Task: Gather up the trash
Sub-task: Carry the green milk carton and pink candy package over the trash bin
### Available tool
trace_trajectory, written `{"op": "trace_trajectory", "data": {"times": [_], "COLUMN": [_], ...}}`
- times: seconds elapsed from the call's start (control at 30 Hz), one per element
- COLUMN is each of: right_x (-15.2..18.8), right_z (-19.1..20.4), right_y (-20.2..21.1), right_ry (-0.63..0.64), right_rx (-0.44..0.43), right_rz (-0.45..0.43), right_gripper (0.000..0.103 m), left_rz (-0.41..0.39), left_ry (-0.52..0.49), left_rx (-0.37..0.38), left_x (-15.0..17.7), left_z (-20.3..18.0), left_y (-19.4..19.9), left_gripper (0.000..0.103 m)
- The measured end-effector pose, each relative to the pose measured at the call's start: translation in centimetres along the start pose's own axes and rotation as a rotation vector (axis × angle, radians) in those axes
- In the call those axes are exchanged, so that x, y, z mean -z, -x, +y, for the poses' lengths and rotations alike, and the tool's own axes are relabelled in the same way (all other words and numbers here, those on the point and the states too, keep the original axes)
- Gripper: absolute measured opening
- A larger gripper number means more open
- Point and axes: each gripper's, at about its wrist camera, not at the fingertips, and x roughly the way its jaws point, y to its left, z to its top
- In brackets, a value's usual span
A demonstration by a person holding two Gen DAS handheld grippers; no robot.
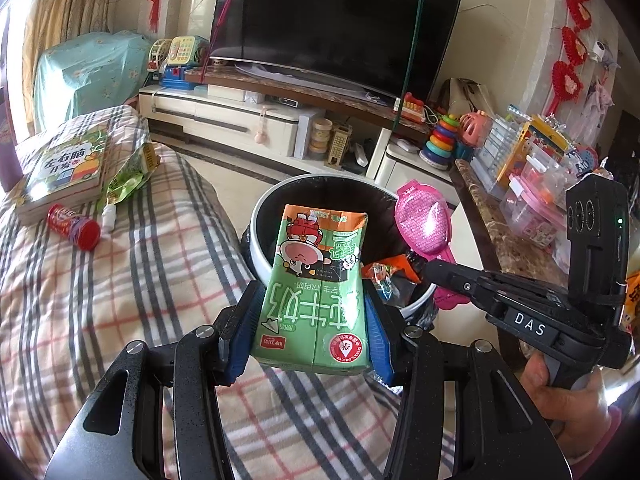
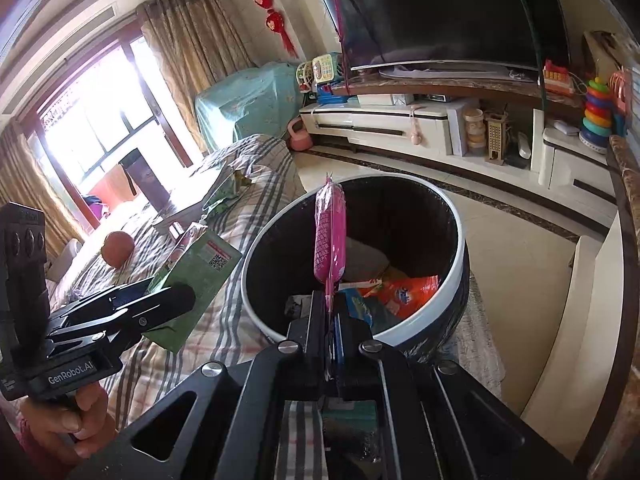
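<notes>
A: What does the left camera give us that the right one doesn't?

B: The front of the green milk carton (image 1: 312,292), pinched between the blue pads (image 1: 244,332) of the left tongs (image 1: 310,338). It is held over the near rim of the trash bin (image 1: 260,216). Only here do you also see a red can (image 1: 74,227), a book (image 1: 64,172) and a green snack bag (image 1: 130,174) lying on the plaid blanket (image 1: 80,300).

A: And the right camera?

B: The right tongs (image 2: 332,340) are pressed together on the edge of a pink packet (image 2: 330,236), which stands upright over the bin's opening. Inside the bin lies an orange wrapper (image 2: 404,294). An orange (image 2: 117,249) sits on the blanket.

A: Any writing?

B: "DAS" on the right tool in the left view, "GenRobot.AI" on the left tool in the right view. The carton has a round seal reading "SCHOOL MILK OF CHINA" and a QR code on its back.
</notes>
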Motion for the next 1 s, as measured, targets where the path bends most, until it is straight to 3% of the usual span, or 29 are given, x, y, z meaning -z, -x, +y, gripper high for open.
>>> {"op": "trace_trajectory", "data": {"times": [1.0], "right_x": [-2.5], "right_z": [-2.1], "right_y": [-3.6], "right_ry": [0.003], "right_rx": [0.040], "right_rz": [0.060], "right_gripper": [0.003], "left_rz": [0.033], "left_ry": [-0.032], "left_rx": [-0.016], "left_x": [-2.8], "left_z": [-1.3], "left_y": [-4.3], "left_gripper": [0.047]}}
